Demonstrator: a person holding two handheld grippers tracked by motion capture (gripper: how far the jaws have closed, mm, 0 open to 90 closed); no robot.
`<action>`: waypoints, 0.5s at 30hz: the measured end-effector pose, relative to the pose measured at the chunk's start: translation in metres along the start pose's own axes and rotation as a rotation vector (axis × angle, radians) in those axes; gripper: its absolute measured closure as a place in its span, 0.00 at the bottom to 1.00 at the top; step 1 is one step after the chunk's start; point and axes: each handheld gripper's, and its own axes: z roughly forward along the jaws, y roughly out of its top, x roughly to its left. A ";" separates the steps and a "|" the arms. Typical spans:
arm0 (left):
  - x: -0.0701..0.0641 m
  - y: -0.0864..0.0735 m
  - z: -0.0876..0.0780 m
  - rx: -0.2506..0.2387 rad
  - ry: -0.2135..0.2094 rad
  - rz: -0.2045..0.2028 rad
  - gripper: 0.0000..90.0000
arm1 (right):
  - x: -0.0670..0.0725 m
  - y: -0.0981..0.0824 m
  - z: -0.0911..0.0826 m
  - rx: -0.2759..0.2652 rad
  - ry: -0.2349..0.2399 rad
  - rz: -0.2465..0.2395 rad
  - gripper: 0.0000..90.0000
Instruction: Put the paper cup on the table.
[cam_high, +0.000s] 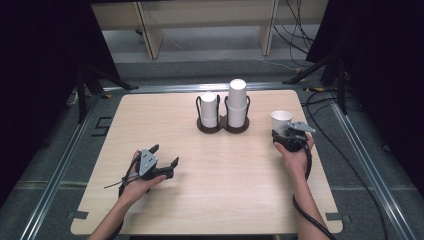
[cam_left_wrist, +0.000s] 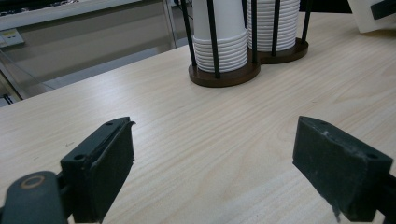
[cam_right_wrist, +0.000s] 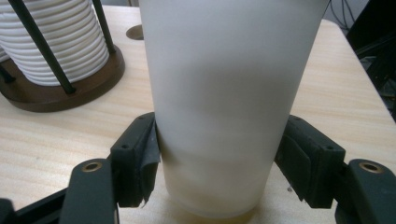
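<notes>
cup: single white paper cup (cam_high: 281, 120), upright, mouth up, right side of wooden table (cam_high: 225, 200), well apart from the edge, just right of the holder
cup, close: (cam_right_wrist: 229, 93) standing on the tabletop, base down between the right jaws
weight: likely very light, empty as far as visible; tips easily if nudged high
stiffness: thin paper wall, probably crushes or ovals under hard squeeze; rolled rim and base the stiffer zones
surface: smooth matte, tapered downward, so likely to slide up out of a loose pinch
grab point: low-to-mid wall, just above the base, pads on opposite sides, light pressure only
right gripper: (cam_high: 290, 134) straddling the cup's lower wall; left pad (cam_right_wrist: 140, 158) at the wall, its liner curled against the paper; right pad (cam_right_wrist: 299, 161) right at the wall, contact not certain; reads as a loose grip easing off, not a firm clamp
right gripper, load: cup weight looks carried by the table, not by the pads
left gripper: (cam_high: 162, 159) resting low at front-left of table, jaws spread wide, nothing between the pads (cam_left_wrist: 100, 172), bare wood ahead
holder: dark two-bay cup holder (cam_high: 222, 125) with black rods, centre-back of table; shorter stack of cups (cam_high: 209, 110) in the left bay, taller stack (cam_high: 237, 102) in the right
risk: tipping if the jaws drag on withdrawal; pulling straight back and level looks safest
</notes>
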 end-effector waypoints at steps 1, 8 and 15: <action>0.000 0.000 0.000 0.000 -0.002 0.002 0.13 | 0.000 0.000 0.000 0.003 -0.004 -0.002 0.37; -0.001 0.000 -0.001 0.016 0.002 0.007 0.14 | -0.001 0.001 0.000 0.034 -0.024 -0.013 0.36; 0.000 0.000 -0.001 0.022 -0.002 0.010 0.14 | 0.001 -0.001 0.000 0.044 -0.013 -0.015 0.30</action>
